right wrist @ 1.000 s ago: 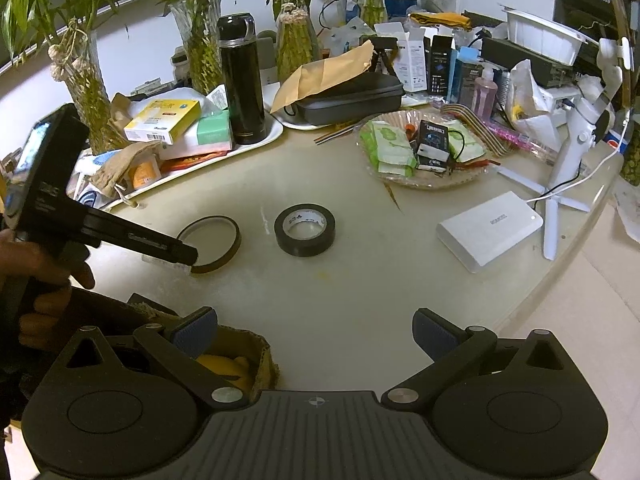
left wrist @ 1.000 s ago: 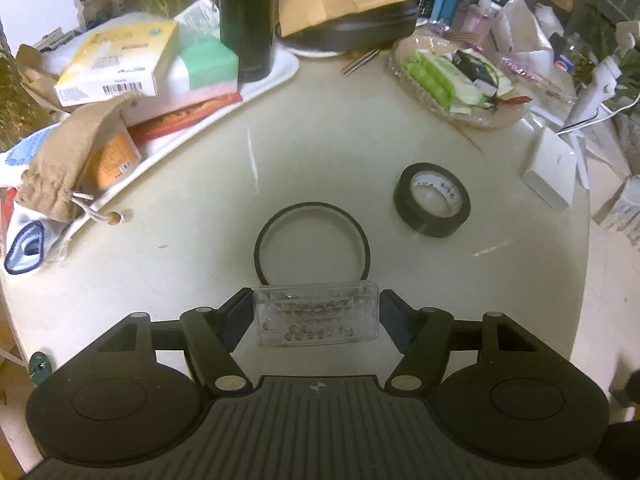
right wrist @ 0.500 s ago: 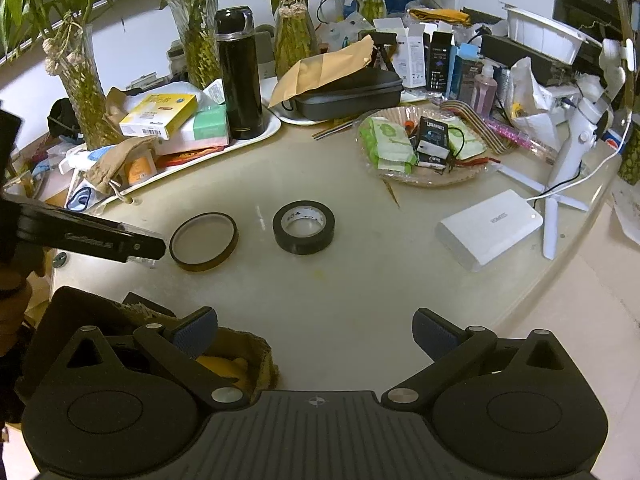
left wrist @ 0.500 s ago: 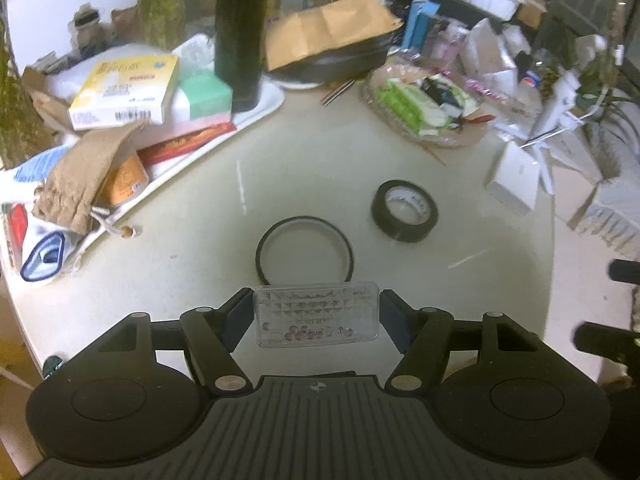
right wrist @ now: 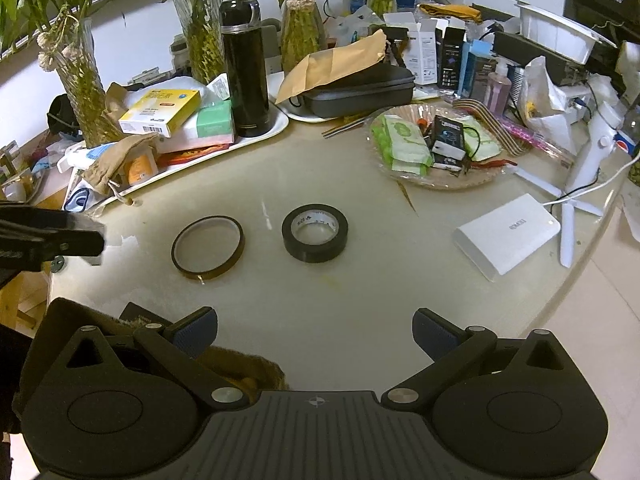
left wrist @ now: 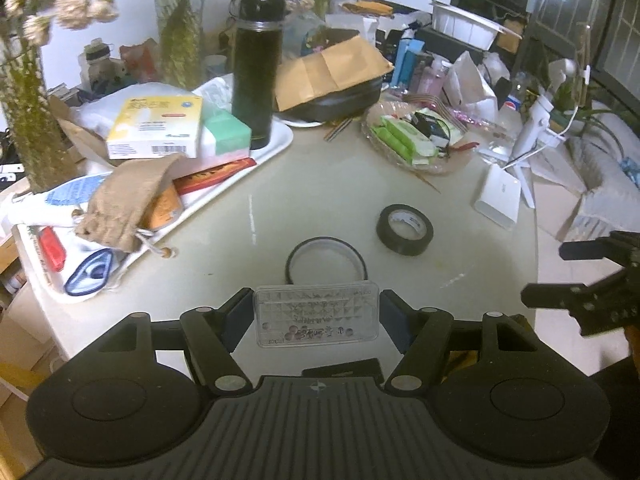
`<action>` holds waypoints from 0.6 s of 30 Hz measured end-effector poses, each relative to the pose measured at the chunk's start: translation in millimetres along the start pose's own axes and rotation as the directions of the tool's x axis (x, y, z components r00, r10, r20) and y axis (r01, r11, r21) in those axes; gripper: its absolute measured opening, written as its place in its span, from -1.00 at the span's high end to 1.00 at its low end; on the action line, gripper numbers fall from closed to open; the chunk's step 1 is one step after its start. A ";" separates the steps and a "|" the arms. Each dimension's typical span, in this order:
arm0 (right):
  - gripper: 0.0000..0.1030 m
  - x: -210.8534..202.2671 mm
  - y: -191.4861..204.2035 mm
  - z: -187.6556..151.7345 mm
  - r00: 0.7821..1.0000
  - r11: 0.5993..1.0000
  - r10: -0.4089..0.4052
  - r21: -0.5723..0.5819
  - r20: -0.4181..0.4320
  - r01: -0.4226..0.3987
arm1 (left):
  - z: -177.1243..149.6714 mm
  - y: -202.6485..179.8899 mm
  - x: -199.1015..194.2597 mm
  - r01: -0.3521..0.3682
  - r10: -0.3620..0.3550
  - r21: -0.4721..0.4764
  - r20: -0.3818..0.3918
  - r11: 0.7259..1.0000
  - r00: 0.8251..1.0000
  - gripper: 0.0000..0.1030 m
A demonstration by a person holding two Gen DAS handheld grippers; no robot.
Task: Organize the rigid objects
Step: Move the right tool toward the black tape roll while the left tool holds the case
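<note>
The left gripper (left wrist: pixel 316 316) is closed on a clear plastic case (left wrist: pixel 317 316), its blue-padded fingers (left wrist: pixel 237 314) pressing the two short ends; the case sits crosswise between them, with small beads gathered along its lower edge, and is held above the near rim of the round table (left wrist: pixel 320 200); just ahead of the case lies a thin amber tape ring (left wrist: pixel 326 260), flat on the tabletop; ahead and to the right of that lies a black tape roll (left wrist: pixel 405 229), apart from the ring; further right a white power bank (left wrist: pixel 498 202) rests near the table's edge; ahead and to the left a white tray (left wrist: pixel 276 148) carries a yellow box (left wrist: pixel 156 128), a burlap pouch (left wrist: pixel 128 204) and an upright black flask (left wrist: pixel 258 68); the right gripper (right wrist: pixel 314 334) stands wide open with nothing between its fingers (right wrist: pixel 196 330), hovering over the near edge of the table; directly ahead of it are the amber tape ring (right wrist: pixel 208 247) and the black tape roll (right wrist: pixel 315 233), side by side and not touching; under its left finger there is something brown and woven, which I cannot make out.
</note>
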State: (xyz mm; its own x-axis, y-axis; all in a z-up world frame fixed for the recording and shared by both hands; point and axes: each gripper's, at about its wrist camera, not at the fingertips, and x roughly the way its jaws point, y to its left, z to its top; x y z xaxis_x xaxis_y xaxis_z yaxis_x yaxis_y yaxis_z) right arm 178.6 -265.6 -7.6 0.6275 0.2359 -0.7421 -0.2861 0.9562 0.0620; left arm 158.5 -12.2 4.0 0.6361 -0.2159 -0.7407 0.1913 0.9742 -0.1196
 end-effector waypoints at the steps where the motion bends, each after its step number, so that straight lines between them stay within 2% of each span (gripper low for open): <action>1: -1.00 2.4 0.1 1.4 1.000 1.000 0.002 0.003 0.001 -0.002 | -0.9 2.9 -2.6 0.005 -0.005 -0.004 0.004 1.000 1.000 -0.30; 8: -1.00 24.5 3.1 10.5 1.000 1.000 0.011 -0.002 -0.007 -0.011 | -8.7 18.1 -12.8 -0.003 0.003 0.000 0.043 1.000 0.999 -0.30; 18: -1.00 60.3 2.9 20.3 1.000 0.998 0.021 -0.055 -0.011 -0.021 | -20.2 35.9 -7.2 -0.001 0.003 -0.040 0.054 0.999 0.999 -0.30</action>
State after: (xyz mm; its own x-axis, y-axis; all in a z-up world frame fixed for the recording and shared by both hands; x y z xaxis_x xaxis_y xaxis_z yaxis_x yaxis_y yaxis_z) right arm 230.3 -245.1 -38.7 0.6133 0.2537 -0.7480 -0.3389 0.9399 0.0408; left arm 145.8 25.6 -8.3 0.6762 -0.2162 -0.7043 0.1608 0.9762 -0.1453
